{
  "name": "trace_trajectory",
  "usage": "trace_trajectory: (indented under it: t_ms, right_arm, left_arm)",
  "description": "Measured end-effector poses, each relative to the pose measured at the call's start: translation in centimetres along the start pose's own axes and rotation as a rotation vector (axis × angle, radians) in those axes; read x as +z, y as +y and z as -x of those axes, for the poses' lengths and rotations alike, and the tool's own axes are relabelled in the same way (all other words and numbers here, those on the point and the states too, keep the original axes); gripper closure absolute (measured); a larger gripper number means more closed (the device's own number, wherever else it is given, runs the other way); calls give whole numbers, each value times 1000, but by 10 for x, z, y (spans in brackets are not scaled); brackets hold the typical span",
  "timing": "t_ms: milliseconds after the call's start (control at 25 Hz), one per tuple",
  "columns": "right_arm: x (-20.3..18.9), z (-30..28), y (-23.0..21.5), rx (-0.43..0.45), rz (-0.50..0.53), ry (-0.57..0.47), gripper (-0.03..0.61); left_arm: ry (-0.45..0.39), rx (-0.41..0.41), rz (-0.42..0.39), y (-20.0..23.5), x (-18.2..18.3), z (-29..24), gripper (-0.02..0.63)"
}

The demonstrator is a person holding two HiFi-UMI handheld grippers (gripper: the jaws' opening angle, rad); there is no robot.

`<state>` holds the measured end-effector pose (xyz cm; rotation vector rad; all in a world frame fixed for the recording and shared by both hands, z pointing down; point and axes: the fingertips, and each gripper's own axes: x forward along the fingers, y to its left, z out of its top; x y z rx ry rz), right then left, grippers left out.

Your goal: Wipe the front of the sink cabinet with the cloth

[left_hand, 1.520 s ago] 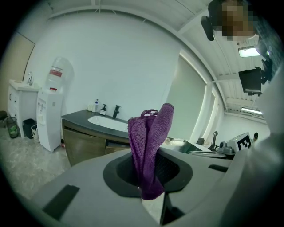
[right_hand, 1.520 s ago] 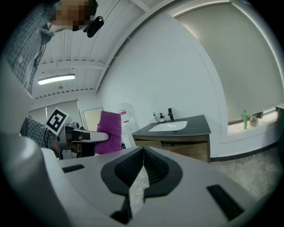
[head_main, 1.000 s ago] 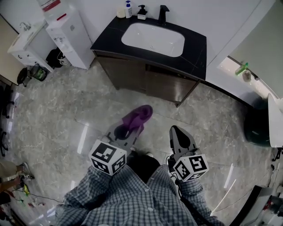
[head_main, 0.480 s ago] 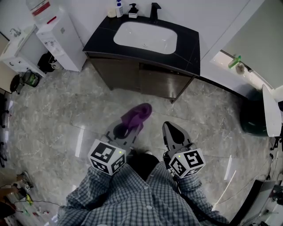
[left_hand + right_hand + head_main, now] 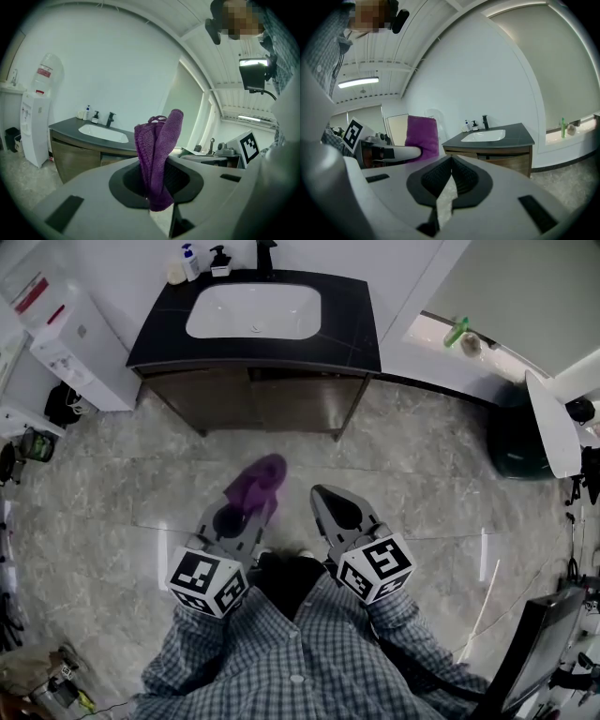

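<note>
A purple cloth (image 5: 255,482) (image 5: 157,159) sticks up out of my left gripper (image 5: 236,510), whose jaws are shut on it. The cloth also shows at the left of the right gripper view (image 5: 422,137). My right gripper (image 5: 330,505) (image 5: 451,168) is shut with nothing in it. Both are held close in front of the person's body, well short of the sink cabinet (image 5: 253,401) (image 5: 79,154) (image 5: 506,157). The cabinet has a brown wooden front under a black counter (image 5: 347,324) with a white basin (image 5: 253,312).
A black tap (image 5: 265,254) and soap bottles (image 5: 190,259) stand at the back of the counter. A white water dispenser (image 5: 61,348) is left of the cabinet, a dark bin (image 5: 520,442) to the right. The floor (image 5: 422,493) is grey marble tile.
The view has swung so the sink cabinet now sits further left and higher in the head view. Both grippers have kept their pose, the left still holding the cloth.
</note>
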<state>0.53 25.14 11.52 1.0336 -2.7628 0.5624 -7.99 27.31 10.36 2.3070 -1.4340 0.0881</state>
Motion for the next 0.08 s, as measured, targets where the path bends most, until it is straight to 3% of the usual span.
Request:
trace_trajectory:
  t_ms: [80]
  right_arm:
    - [0,1,-2,0,1,-3,560]
  left_arm:
    - [-1,-4,-2,-2,-1,-2,545]
